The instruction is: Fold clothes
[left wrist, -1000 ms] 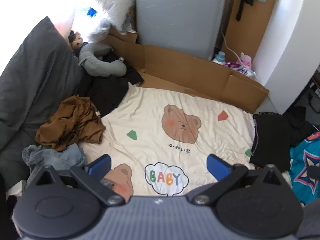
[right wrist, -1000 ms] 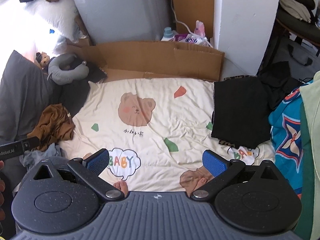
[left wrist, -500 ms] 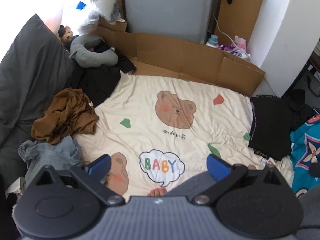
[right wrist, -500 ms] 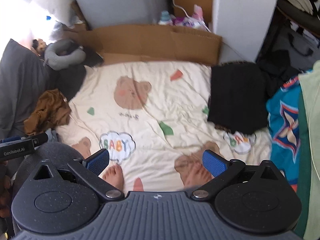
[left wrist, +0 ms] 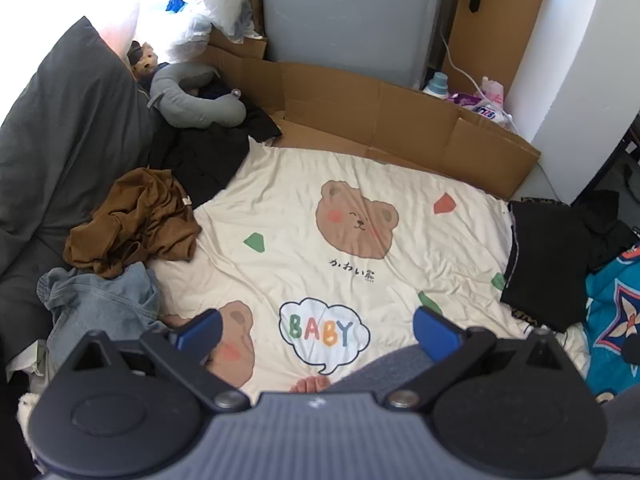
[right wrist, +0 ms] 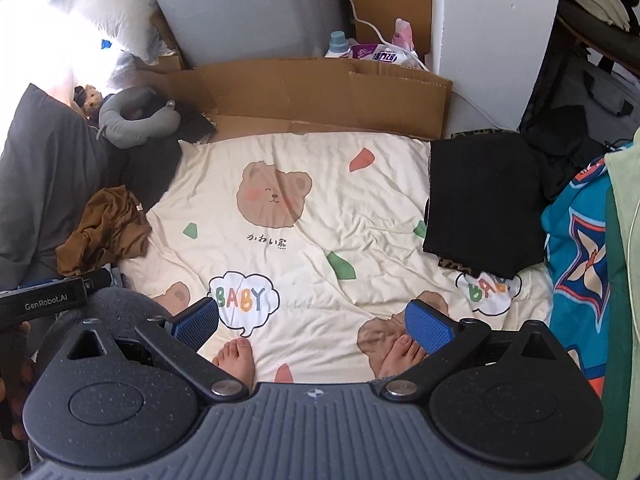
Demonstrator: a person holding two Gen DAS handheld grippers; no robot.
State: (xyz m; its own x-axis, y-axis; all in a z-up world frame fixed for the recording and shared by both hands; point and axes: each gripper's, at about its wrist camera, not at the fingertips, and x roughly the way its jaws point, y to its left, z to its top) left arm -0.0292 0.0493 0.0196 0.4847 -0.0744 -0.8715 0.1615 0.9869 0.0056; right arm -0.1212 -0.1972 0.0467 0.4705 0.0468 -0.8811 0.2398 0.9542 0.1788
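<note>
At the far left lay a dark grey pillow (left wrist: 60, 140), with a grey neck pillow (left wrist: 192, 98) and a small stuffed toy (left wrist: 144, 60) just beyond its upper end. Beside the pillow, at the left edge of the cream bear-print blanket (left wrist: 304, 240), a crumpled brown garment (left wrist: 136, 224) sat in a heap, touching a bundled pale denim piece (left wrist: 100, 304) just nearer the camera. A black garment (left wrist: 204, 152) lay between the brown heap and the neck pillow.

The left gripper (left wrist: 316, 330) hung above the blanket's near edge with its blue pads spread wide and nothing between them. A speech bubble reading "BABY" (left wrist: 324, 332) showed in the gap. The right gripper (right wrist: 312, 324) was likewise wide open and empty, held over the person's bare feet (right wrist: 236, 360), which rested on the blanket.

A flattened cardboard sheet (right wrist: 320, 92) stood along the blanket's far edge, with a detergent bottle (right wrist: 338, 44) behind it against a grey panel (right wrist: 248, 8).

On the right side of the blanket lay a folded black garment (right wrist: 480, 204), flat, overlapping the blanket's edge and a second "BABY" print. Right of it spread a teal patterned cloth (right wrist: 580, 248), and at the frame's edge a pale green fabric (right wrist: 624, 220).
</note>
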